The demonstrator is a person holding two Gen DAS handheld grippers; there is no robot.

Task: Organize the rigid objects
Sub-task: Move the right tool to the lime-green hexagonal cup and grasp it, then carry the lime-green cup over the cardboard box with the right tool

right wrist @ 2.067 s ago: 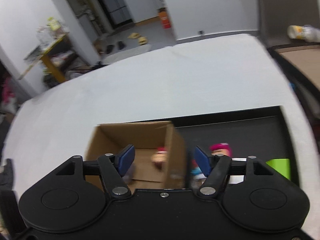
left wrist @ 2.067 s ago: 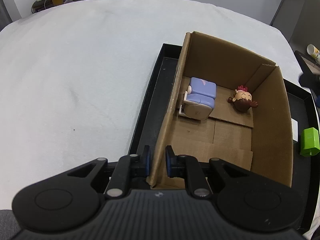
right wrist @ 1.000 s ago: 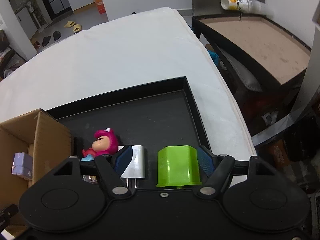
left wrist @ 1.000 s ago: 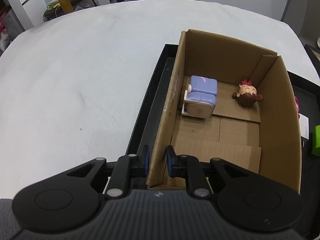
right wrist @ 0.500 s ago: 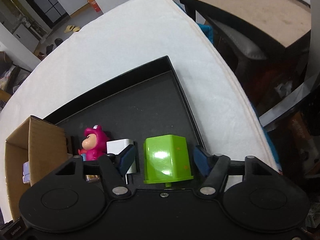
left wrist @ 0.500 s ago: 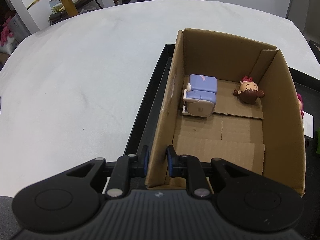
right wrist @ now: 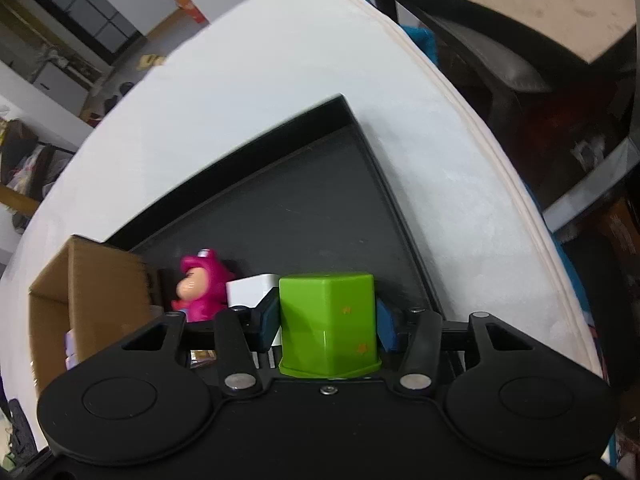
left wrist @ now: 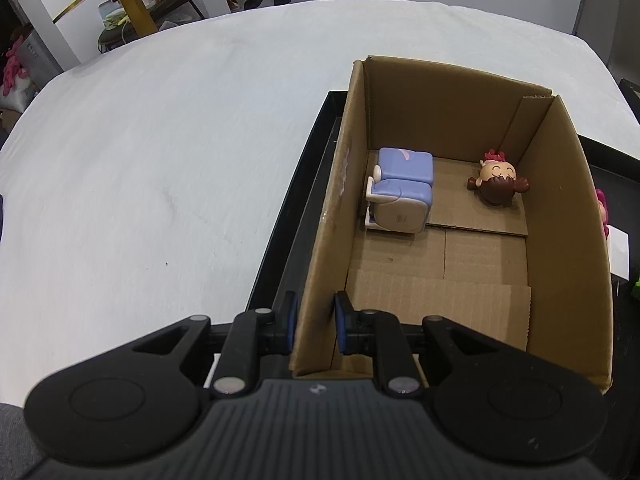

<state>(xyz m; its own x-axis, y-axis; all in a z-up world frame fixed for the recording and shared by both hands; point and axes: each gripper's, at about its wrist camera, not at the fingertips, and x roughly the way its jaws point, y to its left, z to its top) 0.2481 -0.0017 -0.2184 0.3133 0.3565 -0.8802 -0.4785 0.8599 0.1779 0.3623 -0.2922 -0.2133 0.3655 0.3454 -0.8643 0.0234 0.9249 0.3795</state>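
Observation:
My left gripper is shut on the near left wall of the open cardboard box, one pad outside and one inside. On the box floor lie a blue-and-white toy and a brown-haired figure. The box stands in a black tray. In the right wrist view my right gripper is closing, and its blue pads touch both sides of a green block standing in the tray. Left of the block are a white charger and a pink figure.
The tray sits on a white-covered table. The table's right edge runs close past the tray corner, with a dark framed board and clutter beyond it. The box stands left of the pink figure.
My right gripper swung from over the box to the green block, sank around it, and its jaws narrowed onto its sides. The left gripper kept its hold on the box wall.

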